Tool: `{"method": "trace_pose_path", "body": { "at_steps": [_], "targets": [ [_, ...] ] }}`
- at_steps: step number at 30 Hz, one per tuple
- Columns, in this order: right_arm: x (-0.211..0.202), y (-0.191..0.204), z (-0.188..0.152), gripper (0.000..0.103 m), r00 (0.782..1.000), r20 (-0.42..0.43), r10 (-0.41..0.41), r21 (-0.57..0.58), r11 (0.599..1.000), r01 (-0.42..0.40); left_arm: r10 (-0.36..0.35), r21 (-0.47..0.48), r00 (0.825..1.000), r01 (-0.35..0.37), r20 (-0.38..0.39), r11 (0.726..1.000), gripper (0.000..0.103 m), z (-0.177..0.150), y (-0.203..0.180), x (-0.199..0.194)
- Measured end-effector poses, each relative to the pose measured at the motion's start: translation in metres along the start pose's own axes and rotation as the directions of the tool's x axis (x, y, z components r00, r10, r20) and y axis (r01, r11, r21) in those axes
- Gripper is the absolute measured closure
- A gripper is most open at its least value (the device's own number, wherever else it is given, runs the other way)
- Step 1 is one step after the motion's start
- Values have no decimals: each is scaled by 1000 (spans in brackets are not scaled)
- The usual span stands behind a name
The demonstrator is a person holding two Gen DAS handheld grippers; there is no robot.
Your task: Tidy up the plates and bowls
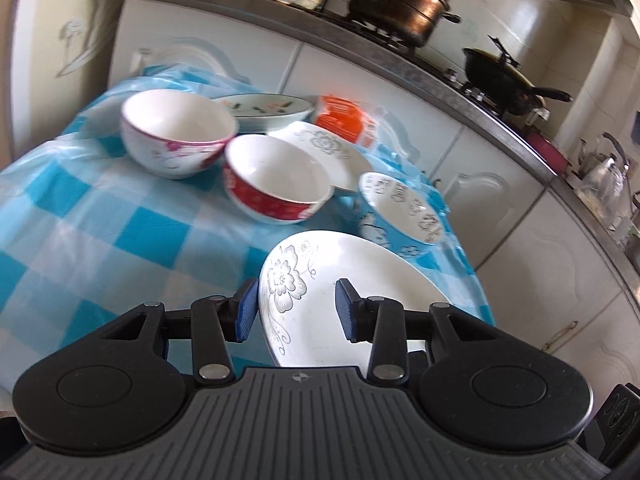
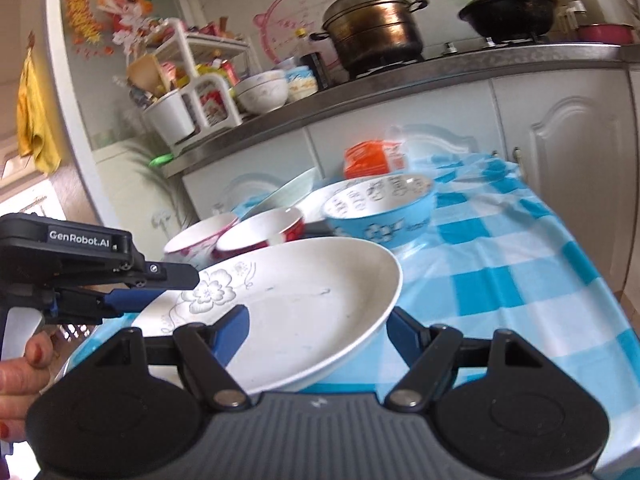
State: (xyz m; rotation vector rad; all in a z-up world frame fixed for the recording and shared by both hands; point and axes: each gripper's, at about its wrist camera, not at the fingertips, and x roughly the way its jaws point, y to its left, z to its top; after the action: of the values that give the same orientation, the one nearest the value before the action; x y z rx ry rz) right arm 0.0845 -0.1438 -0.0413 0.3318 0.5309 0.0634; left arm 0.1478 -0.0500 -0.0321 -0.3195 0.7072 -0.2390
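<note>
Left wrist, empty bowls [image 1: 276, 176], bare plate [image 1: 352, 280]

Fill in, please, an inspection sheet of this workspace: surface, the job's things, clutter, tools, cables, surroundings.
Surface: blue-and-white checked cloth, wrinkled.
Job's things: large flowered plate at the near edge, tilted; pink bowl, red bowl, blue bowl, grey-flowered plate and pale plate behind.
Clutter: orange packet at the far edge.
Tools: left tool and right tool each straddle the large flowered plate's rim; whether the pads press, cannot tell.
Cables: nothing seen.
Surroundings: counter with lidded pot and black wok; white cabinets; a hand on the left tool's handle.
</note>
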Motion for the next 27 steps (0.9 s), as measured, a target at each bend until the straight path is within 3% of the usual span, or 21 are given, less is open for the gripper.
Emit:
{"method": "trace_pose_path", "body": {
  "at_steps": [16,27],
  "targets": [
    [62,75,-18,27,988,-125,88,-113,988,-102,119,-156,992,-111,47,982,59,8,91,-12],
    [72,89,-26,24,983,-163,79,-161,981,-105,94,-195,994,-82,51,977,60,3,116,-8]
  ]
}}
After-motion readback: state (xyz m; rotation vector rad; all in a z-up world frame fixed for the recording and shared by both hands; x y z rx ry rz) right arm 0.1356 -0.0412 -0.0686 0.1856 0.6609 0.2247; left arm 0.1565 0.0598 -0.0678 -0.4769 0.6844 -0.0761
